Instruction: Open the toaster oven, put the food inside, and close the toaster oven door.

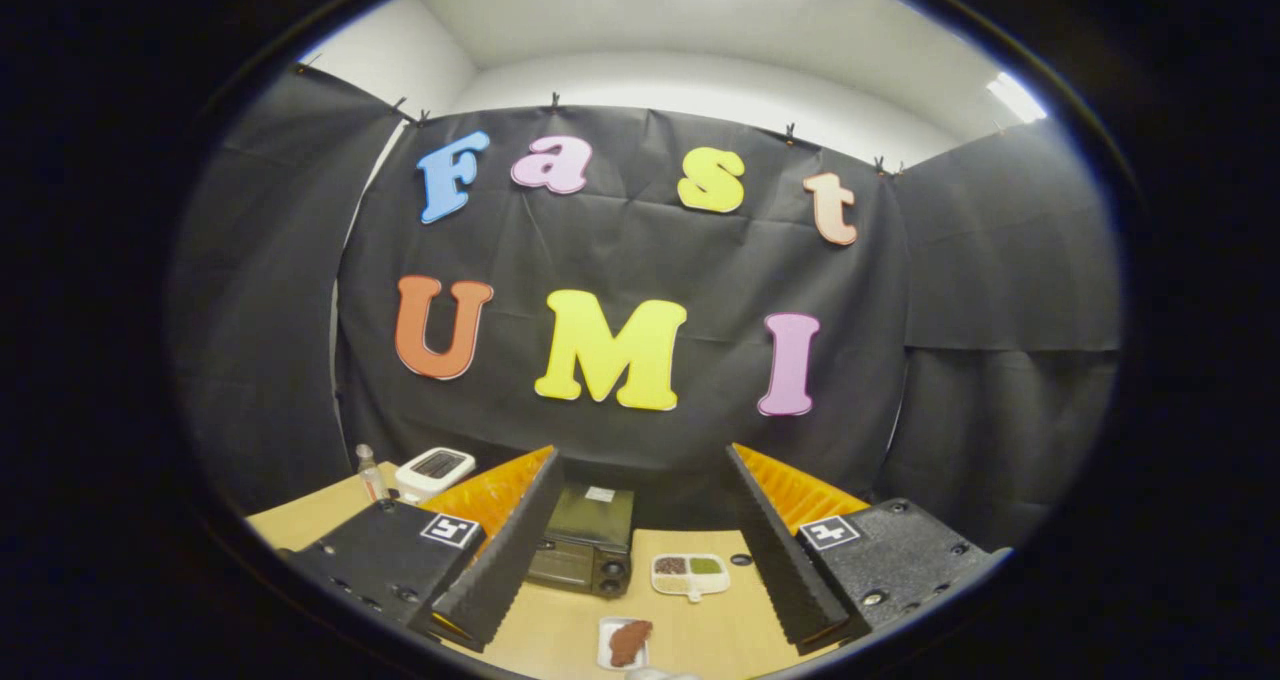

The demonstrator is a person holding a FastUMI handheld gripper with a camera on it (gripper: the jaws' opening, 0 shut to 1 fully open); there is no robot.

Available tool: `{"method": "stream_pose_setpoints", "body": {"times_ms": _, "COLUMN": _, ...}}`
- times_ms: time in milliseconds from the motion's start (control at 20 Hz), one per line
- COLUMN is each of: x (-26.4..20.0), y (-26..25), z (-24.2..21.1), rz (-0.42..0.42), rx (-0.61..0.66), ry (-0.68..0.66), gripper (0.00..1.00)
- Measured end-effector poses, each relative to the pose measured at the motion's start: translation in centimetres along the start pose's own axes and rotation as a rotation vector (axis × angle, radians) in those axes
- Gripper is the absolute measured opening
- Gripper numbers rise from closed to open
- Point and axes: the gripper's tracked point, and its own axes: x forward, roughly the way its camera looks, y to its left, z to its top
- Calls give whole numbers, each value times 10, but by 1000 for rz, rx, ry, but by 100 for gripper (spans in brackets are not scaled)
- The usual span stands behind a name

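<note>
Tongs (640,530) gape; one toaster oven (585,550); two trays (690,574).

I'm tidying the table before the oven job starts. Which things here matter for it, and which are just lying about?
Needed: toaster oven, door shut; brown food on its plate; open tongs.

Lying about: sectioned dish, clear bottle, white device.
</note>
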Motion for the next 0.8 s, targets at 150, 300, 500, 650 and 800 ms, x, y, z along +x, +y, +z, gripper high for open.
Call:
{"method": "stream_pose_setpoints", "body": {"times_ms": 150, "x": 32, "y": 44, "z": -23, "rz": 23, "rx": 10, "ry": 11, "gripper": 100}}
{"method": "stream_pose_setpoints", "body": {"times_ms": 300, "x": 69, "y": 94, "z": -66, "rz": 73, "rx": 27, "ry": 84, "gripper": 100}}
{"method": "stream_pose_setpoints", "body": {"times_ms": 500, "x": 121, "y": 137, "z": -127, "rz": 90, "rx": 27, "ry": 187, "gripper": 100}}
{"method": "stream_pose_setpoints", "body": {"times_ms": 650, "x": 152, "y": 154, "z": -177, "rz": 66, "rx": 33, "ry": 276, "gripper": 100}}
{"method": "stream_pose_setpoints", "body": {"times_ms": 800, "x": 172, "y": 166, "z": -213, "rz": 55, "rx": 52, "ry": 338, "gripper": 100}}
